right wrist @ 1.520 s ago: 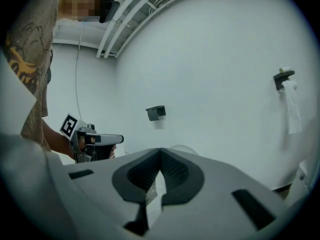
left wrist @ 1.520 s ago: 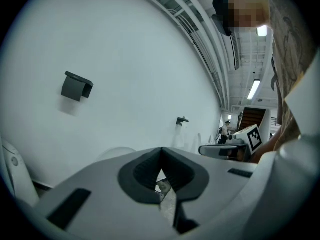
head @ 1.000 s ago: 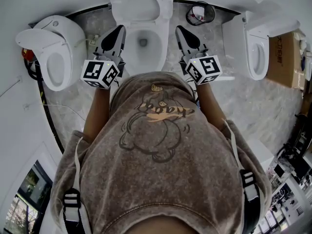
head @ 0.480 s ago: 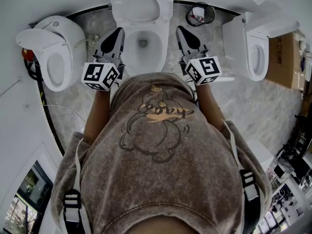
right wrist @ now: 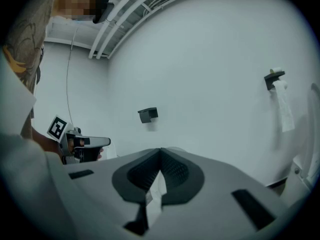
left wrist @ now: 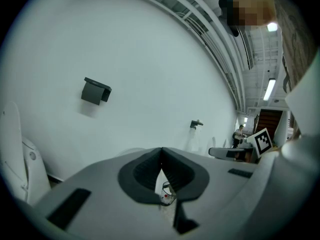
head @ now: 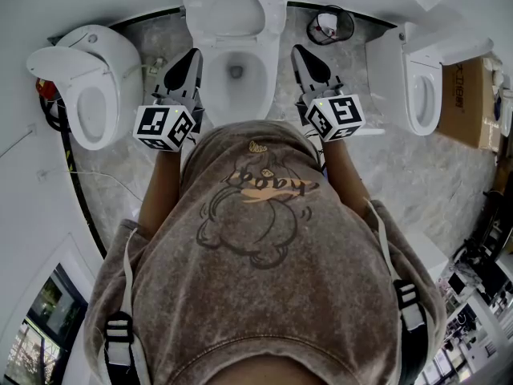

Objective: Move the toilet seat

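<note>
Toilet seat [head: 234, 8] stands tipped up at the back of the middle toilet [head: 235, 95], its oval ring leaning towards the white wall [left wrist: 150, 59], with the open bowl bare below it. A person in a brown hoodie [head: 256, 263] faces this toilet and holds one claw on each side of the bowl, both pointing at the wall and neither touching the seat. The left claw [head: 193, 54] sits beside the bowl's left edge; in its own view the two dark pads are pressed together at the tips with nothing between them, and only a thin slit lower down shows a scrap of the room beyond. The right claw [head: 297, 50] sits beside the bowl's right edge, apart from the porcelain, and its pads likewise meet tip to tip on nothing. How high either claw hangs above the rim cannot be told from above. A second toilet [head: 92, 95] stands on the grey marbled floor [head: 120, 171] at the picture's left with its lid partly lifted, and a third toilet [head: 421, 87] stands at the picture's right, side on. Between the middle toilet and the third one a small black bin [head: 349, 24] rests near the wall. A cardboard box [head: 469, 95] stands just past the third toilet. On the wall a dark holder [left wrist: 95, 91] is fixed above the left claw, and a strip of paper roll [right wrist: 281, 104] hangs from a bracket at the right edge of the right gripper view
</note>
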A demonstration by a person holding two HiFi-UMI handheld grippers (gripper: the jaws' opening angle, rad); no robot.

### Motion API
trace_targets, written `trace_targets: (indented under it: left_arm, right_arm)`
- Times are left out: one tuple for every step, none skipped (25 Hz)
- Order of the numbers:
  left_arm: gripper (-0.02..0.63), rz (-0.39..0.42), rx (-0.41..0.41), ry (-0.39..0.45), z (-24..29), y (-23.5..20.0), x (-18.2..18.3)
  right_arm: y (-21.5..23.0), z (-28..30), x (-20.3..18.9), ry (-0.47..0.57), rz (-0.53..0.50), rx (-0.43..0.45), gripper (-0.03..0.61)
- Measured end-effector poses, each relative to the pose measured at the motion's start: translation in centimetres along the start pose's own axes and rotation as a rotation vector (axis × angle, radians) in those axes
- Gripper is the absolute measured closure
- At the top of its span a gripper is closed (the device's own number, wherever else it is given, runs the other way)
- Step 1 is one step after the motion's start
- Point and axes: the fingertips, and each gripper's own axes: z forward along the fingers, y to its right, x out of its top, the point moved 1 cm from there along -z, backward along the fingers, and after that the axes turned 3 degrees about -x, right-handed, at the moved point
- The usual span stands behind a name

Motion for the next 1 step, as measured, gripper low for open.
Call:
trace_targets:
  left_arm:
    - [0.604,0.0,0.001,-0.001,-0.01,-0.08,0.02]
  right_arm:
    - [-0.01,0.06,0.03,-0.001,0.001,0.0,0.58]
